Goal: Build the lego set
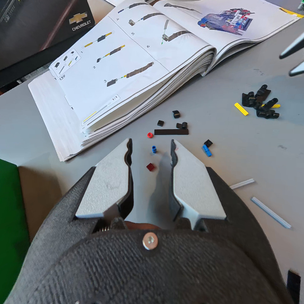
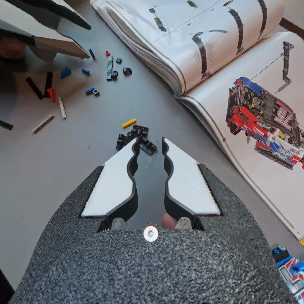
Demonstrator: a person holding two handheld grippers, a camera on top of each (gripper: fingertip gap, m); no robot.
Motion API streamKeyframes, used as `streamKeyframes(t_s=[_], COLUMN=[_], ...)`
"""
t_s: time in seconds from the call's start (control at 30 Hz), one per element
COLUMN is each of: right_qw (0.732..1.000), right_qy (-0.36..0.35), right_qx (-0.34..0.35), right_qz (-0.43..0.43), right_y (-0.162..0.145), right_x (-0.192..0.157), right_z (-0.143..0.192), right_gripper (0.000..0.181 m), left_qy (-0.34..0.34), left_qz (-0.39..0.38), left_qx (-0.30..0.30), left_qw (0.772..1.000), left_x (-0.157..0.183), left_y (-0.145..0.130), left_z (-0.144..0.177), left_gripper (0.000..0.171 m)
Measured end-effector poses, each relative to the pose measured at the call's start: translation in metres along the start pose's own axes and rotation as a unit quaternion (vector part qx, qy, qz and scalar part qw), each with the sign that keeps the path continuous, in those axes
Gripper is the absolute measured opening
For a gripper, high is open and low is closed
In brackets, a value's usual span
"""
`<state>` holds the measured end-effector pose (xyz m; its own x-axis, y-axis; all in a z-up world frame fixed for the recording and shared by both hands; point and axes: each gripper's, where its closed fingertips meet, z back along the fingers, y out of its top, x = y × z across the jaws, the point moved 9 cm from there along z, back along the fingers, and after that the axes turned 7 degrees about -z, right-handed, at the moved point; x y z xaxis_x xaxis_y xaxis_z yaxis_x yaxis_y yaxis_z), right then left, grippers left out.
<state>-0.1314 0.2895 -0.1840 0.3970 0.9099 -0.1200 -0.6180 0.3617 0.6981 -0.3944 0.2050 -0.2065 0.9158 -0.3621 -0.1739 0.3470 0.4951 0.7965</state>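
Note:
My left gripper (image 1: 151, 141) is open and empty above the grey table (image 1: 230, 164). A small blue pin (image 1: 154, 149) and a dark red tile (image 1: 150, 166) lie between its fingers. A red ring (image 1: 149, 135) and a long black plate (image 1: 171, 132) lie just beyond. My right gripper (image 2: 149, 139) is open and empty, its tips right at a cluster of black connector pieces (image 2: 139, 131), with a yellow axle (image 2: 129, 123) just past them. The same cluster (image 1: 259, 102) and a yellow axle (image 1: 241, 109) show at the right of the left wrist view.
An open instruction booklet (image 1: 115, 74) lies at the back of the table; it also shows in the right wrist view (image 2: 230, 65). A dark box (image 1: 41, 29) stands at the far left. Grey axles (image 1: 270, 212), blue pins (image 2: 90, 90) and black beams (image 2: 34, 88) are scattered. A partly built model (image 2: 292, 271) sits at lower right. About 6 cm separates my right fingertips from the yellow axle (image 2: 129, 123). Look for it in the left wrist view (image 1: 241, 109) too.

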Motion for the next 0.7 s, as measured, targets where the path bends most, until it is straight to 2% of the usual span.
streamKeyframes(t_s=[0.17, 0.4, 0.53, 0.7], right_qw=[0.999, 0.997, 0.996, 0.994], right_qy=[0.015, -0.006, -0.043, 0.001], right_qx=[-0.034, -0.038, -0.055, -0.087], right_qz=[0.03, 0.068, 0.06, 0.063], right_y=[-0.013, 0.011, 0.013, -0.002], right_x=[-0.019, -0.019, -0.01, -0.018], right_z=[-0.011, -0.025, -0.016, -0.019], right_gripper=[0.021, 0.022, 0.011, 0.018], left_qy=[0.009, 0.024, 0.023, 0.018], left_qz=[-0.001, 0.005, 0.009, 0.007], left_qx=[0.0, 0.001, -0.004, -0.001], left_qw=[1.0, 1.0, 1.0, 1.0], left_x=[-0.001, -0.007, -0.009, -0.006], left_y=[0.001, 0.0, -0.002, 0.0], left_z=[0.002, 0.003, 0.002, 0.003], left_gripper=[0.044, 0.043, 0.043, 0.043])
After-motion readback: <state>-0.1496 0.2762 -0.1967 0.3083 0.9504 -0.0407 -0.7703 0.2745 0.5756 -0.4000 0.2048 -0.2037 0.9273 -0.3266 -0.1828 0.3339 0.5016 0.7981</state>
